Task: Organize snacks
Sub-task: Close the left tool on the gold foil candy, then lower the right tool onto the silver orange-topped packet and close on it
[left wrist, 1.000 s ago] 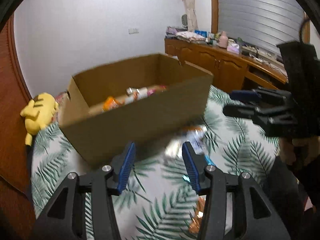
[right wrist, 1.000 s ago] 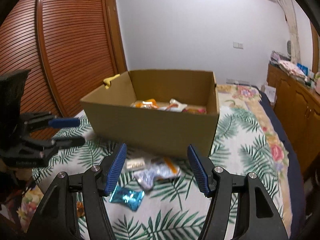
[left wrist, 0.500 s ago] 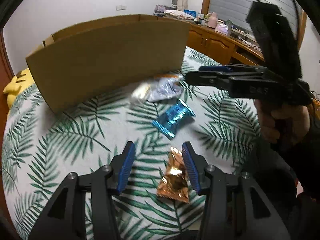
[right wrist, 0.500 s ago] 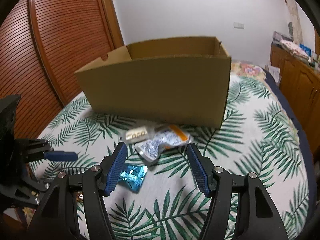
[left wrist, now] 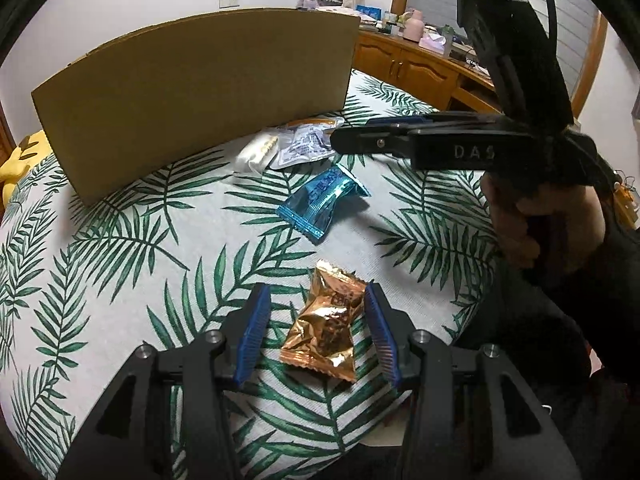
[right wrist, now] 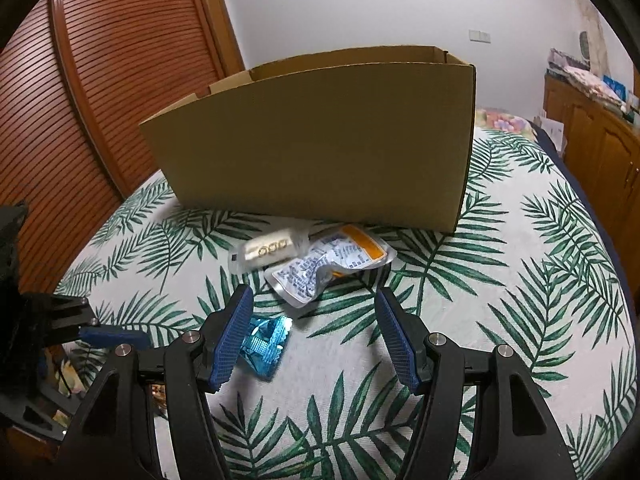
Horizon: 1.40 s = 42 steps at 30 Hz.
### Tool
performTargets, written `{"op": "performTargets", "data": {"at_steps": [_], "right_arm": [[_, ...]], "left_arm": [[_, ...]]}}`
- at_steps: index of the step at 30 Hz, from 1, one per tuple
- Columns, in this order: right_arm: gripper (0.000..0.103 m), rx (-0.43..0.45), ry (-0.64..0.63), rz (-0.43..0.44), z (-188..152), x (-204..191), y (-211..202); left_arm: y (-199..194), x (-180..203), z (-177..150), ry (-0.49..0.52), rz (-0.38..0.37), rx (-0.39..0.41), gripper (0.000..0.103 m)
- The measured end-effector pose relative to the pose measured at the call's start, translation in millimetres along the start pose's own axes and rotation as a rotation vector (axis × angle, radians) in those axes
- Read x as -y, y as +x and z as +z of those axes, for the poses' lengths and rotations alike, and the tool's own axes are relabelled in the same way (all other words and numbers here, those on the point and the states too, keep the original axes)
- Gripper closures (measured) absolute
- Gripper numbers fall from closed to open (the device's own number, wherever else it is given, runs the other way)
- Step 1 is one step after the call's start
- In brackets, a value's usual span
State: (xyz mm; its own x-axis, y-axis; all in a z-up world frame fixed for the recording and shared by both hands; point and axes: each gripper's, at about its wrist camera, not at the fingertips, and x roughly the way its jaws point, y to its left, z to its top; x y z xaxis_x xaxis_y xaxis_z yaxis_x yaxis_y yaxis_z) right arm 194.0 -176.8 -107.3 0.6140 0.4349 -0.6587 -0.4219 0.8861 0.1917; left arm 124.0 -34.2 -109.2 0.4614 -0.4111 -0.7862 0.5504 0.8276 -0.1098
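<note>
The crinkled copper-gold foil snack packet (left wrist: 325,328) lies on the palm-leaf bedspread (left wrist: 120,240), between the left tool's (left wrist: 316,330) open jaws, unpinched; cardboard box (left wrist: 200,100) at eleven o'clock. Probably light, slippery, crushable: pinch mid-body gently.

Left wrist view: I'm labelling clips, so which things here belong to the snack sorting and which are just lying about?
Job:
cardboard box
gold packet, between the open left gripper pads
blue packet
silver pouch
white packet
right gripper

Lying about:
yellow plush toy
clutter on the wooden cabinet
</note>
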Motion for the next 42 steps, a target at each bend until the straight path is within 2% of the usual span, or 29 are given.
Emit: {"op": "performTargets", "data": {"at_steps": [8, 10, 12, 15, 25, 32, 37, 42], "right_arm": [[0.038, -0.004, 0.024, 0.020, -1, 7, 3], [0.038, -0.009, 0.027, 0.022, -1, 7, 4], [0.038, -0.010, 0.027, 0.022, 0, 7, 4], [0.038, -0.013, 0.026, 0.025, 0, 7, 4], [0.040, -0.069, 0.003, 0.023, 3, 2, 11], [0.040, -0.083, 0.018, 0.018, 17, 6, 17], [0.041, -0.104, 0.030, -0.011, 27, 7, 31], [0.040, -0.111, 0.013, -0.085, 27, 5, 41]], "left_arm": [[1, 1, -1, 0.015, 0.018, 0.011, 0.055], [2, 2, -1, 0.017, 0.029, 0.016, 0.060], [1, 0, -2, 0.009, 0.032, 0.016, 0.078], [-3, -8, -1, -0.040, 0.011, 0.014, 0.081], [-23, -37, 1, -0.170, 0.058, 0.105, 0.082], [-34, -51, 2, -0.190, 0.092, 0.141, 0.081], [-34, -55, 2, -0.203, 0.089, 0.150, 0.081], [-27, -55, 2, -0.207, 0.077, 0.143, 0.081]]}}
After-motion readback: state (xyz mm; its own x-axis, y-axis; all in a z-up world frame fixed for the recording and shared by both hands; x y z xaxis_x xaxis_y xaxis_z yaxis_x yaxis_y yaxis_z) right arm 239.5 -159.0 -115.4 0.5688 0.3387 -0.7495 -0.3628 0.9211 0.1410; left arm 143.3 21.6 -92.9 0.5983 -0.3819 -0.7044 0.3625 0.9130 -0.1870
